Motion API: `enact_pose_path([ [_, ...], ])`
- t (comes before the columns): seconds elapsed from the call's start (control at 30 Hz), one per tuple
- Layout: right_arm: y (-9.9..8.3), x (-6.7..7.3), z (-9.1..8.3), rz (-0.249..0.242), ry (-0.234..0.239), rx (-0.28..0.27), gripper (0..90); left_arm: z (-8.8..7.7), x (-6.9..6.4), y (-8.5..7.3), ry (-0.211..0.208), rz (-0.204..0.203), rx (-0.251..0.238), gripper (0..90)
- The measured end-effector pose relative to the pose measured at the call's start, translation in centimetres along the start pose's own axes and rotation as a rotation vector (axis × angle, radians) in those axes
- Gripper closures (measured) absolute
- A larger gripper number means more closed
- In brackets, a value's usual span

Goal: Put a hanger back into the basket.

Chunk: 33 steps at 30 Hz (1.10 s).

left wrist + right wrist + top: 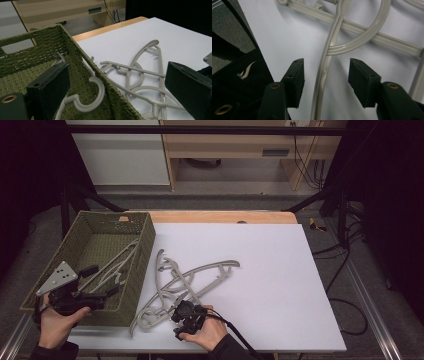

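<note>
Two hangers [192,282] lie crossed on the white board [280,270], 3 o'clock of the basket [142,265]. Right gripper [325,82] straddles one arm, jaws apart, untouching; next: pinch, lift. Left gripper [115,87] spread, idle.

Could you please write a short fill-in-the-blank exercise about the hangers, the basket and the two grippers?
1. The woven basket is ____ in colour.
2. The hanger arm lies ____ the right gripper's pads, untouched by either.
3. The left gripper is held over the ____.
4. The grey hangers outside the basket lie on a ____ board.

Missing words: green; between; basket; white
</note>
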State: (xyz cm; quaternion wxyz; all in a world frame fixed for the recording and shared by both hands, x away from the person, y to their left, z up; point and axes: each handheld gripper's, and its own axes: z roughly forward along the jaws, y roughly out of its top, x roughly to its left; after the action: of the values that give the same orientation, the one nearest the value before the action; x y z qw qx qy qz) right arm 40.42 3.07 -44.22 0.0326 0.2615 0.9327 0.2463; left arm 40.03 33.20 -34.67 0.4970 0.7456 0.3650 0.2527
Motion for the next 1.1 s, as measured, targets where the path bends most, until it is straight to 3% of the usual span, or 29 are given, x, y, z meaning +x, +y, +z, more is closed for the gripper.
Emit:
enact_pose_path([
  [0.23, -0.6, -0.3, 0.5, 0.05, 0.017, -0.001, 59.6, 0.2, -0.1, 0.0, -0.003, 0.001, 0.003, 5.9],
  [0.33, -0.7, -0.5, 0.7, 0.031, 0.01, 0.002, 63.4, 0.3, -0.1, 0.0, -0.004, 0.001, 0.007, 5.9],
  [0.43, -0.7, -0.3, 0.9, 0.045, 0.014, 0.002, 67.3, 0.3, -0.1, 0.0, -0.005, 0.002, 0.007, 5.9],
  [0.47, -0.7, -0.1, 1.0, 0.07, 0.02, -0.002, 68.3, 0.3, -0.1, -0.1, -0.006, 0.002, 0.007, 6.0],
  [0.5, -0.8, -0.3, 1.1, 0.047, 0.015, 0.002, 70.5, 0.3, -0.1, -0.1, -0.005, 0.001, 0.007, 6.0],
  [0.6, -0.8, -0.2, 1.2, 0.08, 0.031, -0.01, 76.8, 0.3, -0.2, 0.0, -0.006, 0.0, 0.006, 6.0],
  [0.83, -0.9, -0.4, 1.1, 0.114, 0.029, -0.011, 81.0, 0.3, -0.2, -0.1, -0.007, -0.003, 0.009, 6.1],
  [1.1, -1.3, -1.1, -0.1, 0.117, 0.018, -0.019, 81.9, 0.3, -0.3, 0.0, -0.009, 0.006, 0.008, 6.2],
])
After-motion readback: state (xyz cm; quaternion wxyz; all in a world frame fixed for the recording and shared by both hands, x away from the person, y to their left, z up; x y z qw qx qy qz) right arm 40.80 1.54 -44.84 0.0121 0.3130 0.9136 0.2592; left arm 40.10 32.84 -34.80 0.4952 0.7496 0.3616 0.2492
